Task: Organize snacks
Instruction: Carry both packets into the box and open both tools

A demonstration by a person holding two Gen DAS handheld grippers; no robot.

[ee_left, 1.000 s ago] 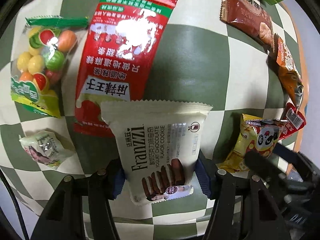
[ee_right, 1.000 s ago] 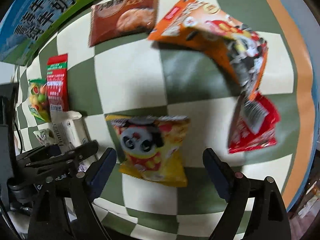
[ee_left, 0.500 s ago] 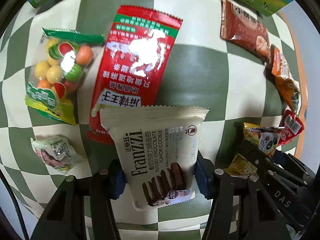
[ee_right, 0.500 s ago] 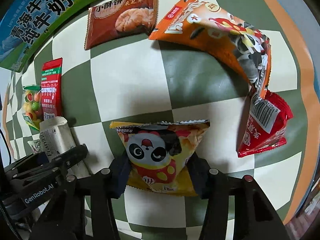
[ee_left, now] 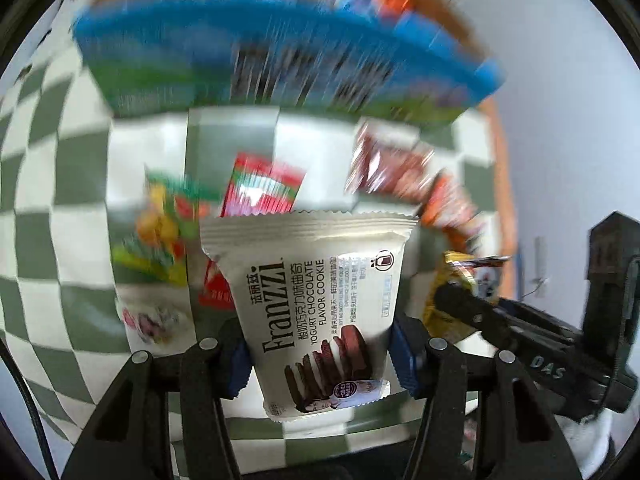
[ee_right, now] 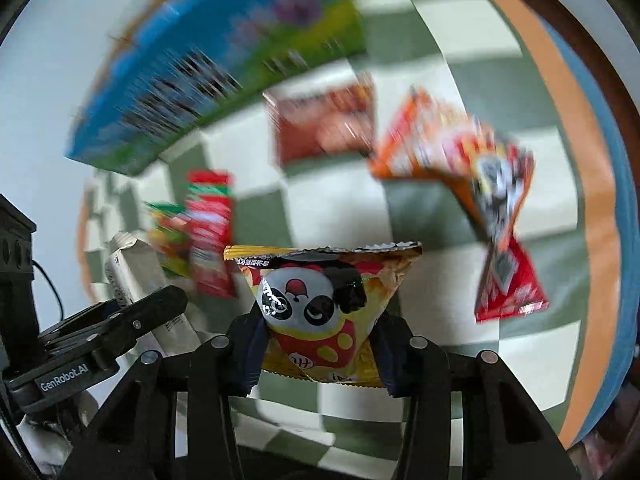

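My left gripper [ee_left: 320,354] is shut on a white Franzzi chocolate cookie packet [ee_left: 316,304] and holds it above the green-and-white checked cloth [ee_left: 60,168]. My right gripper [ee_right: 316,354] is shut on a yellow panda snack bag [ee_right: 320,304], also lifted. Each gripper shows at the edge of the other's view, with the cookie packet in the right wrist view [ee_right: 132,276] and the panda bag in the left wrist view [ee_left: 460,276]. Both views are blurred by motion.
A blue-and-green box [ee_left: 280,60] stands at the back; it also shows in the right wrist view [ee_right: 224,56]. On the cloth lie a red packet [ee_right: 210,236], a fruit-candy bag [ee_left: 168,232], a brown packet [ee_right: 324,120], an orange bag [ee_right: 452,152] and a small red bag [ee_right: 508,284].
Both grippers have lifted their packets off the cloth and tilted up towards the box at the back. The right gripper, open a second ago, closed on the panda bag.
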